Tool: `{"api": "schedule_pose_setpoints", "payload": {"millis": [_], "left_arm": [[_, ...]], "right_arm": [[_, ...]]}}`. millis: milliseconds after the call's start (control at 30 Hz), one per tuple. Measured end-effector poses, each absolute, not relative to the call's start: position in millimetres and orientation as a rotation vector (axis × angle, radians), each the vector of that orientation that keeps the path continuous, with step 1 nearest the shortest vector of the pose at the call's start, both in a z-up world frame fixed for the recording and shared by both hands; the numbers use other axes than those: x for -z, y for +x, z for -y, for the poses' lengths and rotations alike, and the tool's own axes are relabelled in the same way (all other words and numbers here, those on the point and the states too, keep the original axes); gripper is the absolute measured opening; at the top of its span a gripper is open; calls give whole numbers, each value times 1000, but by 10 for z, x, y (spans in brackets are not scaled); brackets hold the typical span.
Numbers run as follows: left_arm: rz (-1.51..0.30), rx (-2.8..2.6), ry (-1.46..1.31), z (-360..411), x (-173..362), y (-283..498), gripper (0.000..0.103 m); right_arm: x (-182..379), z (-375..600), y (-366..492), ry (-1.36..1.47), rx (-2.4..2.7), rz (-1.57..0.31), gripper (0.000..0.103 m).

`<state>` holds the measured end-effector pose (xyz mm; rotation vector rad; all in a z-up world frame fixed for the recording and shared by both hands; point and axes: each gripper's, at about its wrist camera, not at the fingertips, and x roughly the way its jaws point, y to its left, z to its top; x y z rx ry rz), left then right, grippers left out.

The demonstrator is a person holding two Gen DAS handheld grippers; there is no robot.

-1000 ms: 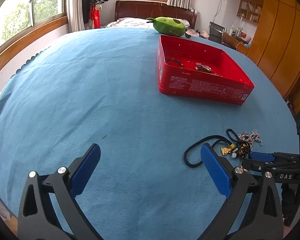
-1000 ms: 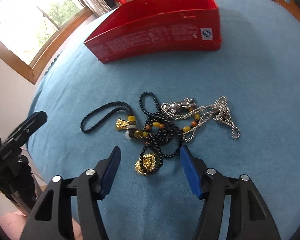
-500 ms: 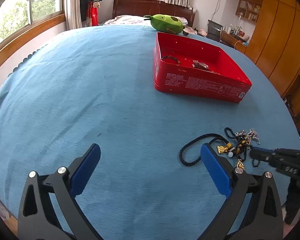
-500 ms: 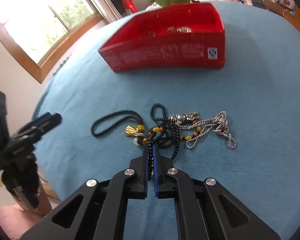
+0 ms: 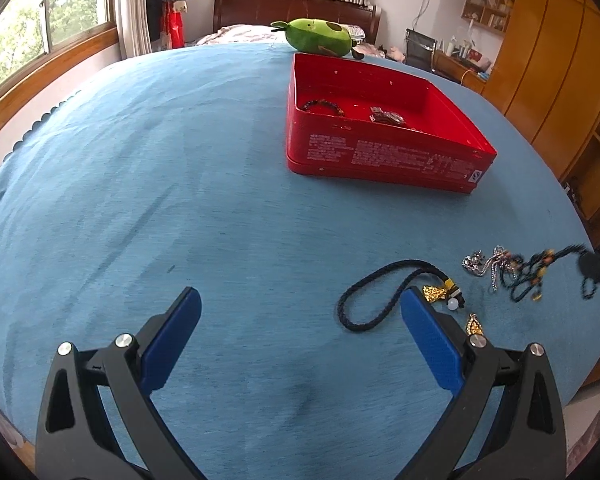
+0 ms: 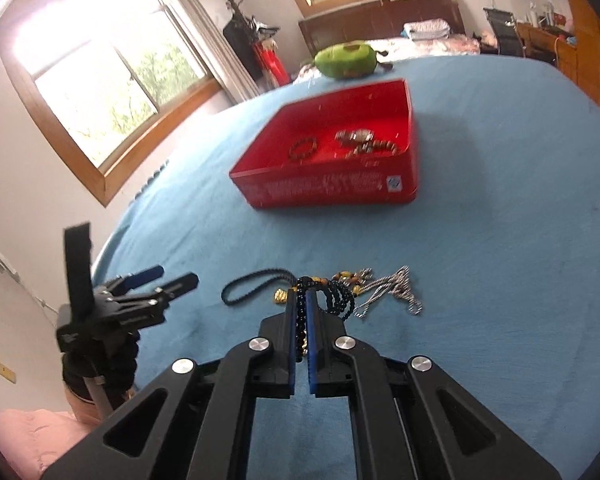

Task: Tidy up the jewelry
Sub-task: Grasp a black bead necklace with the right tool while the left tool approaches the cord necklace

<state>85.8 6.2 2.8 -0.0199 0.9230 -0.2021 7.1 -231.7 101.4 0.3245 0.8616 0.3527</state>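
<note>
Because the black bead necklace [image 6: 300, 312] is clamped between the nearly closed jaws of the right gripper [image 6: 300, 300], it can be lifted toward the red box [image 6: 380, 192] well ahead. Its loops trail beside a silver chain [image 6: 392, 290]. Compared with half a second ago, the strand is raised higher. Left gripper [image 5: 300, 312] stands wide open, empty, black cord [image 5: 380, 300] near its right jaw.

bare cloth [image 5: 180, 184] beside red box [image 5: 380, 156]
</note>
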Motion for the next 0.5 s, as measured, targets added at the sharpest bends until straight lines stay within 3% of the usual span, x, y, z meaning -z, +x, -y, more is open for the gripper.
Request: {"api": "schedule_pose_setpoints", "payload": {"millis": [500], "left_arm": [[-973, 277, 47, 258, 151, 1136, 99]], "right_arm": [[-655, 2493, 184, 388, -311, -940, 4]]}}
